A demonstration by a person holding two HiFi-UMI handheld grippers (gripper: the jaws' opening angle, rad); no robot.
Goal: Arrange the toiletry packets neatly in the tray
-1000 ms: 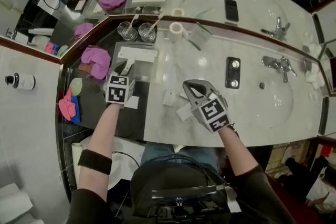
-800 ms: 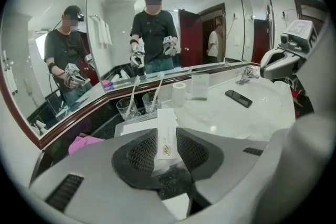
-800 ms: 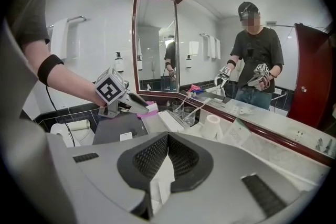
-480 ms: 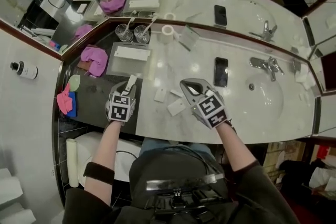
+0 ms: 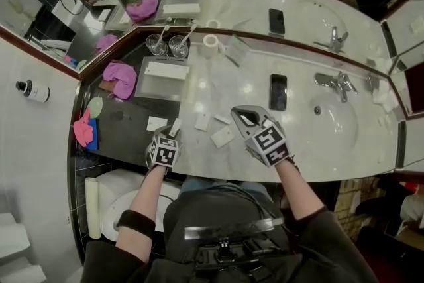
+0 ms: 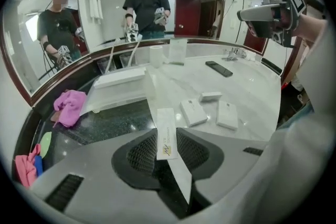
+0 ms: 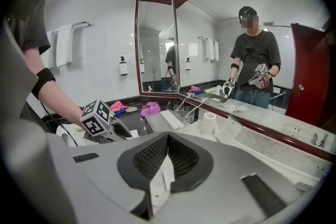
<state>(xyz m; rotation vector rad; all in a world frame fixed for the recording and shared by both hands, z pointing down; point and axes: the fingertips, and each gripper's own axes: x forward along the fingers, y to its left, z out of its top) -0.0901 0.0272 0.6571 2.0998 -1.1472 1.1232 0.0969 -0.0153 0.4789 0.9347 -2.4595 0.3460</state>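
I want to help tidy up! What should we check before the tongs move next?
1. Left tongs gripping the long packet: ok.
2. Right tongs shut on the small packet: ok.
3. Tray has bare room beside the white packet inside: ok.
4. Glasses out of the way: ok, they stand behind the tray.
5. All packets collected: not ok, loose packets lie on the counter.
6. Small packet undamaged: cannot tell.

Two glasses (image 5: 158, 44) (image 5: 178, 46), one phone (image 5: 278, 91), one tray (image 5: 148, 87)
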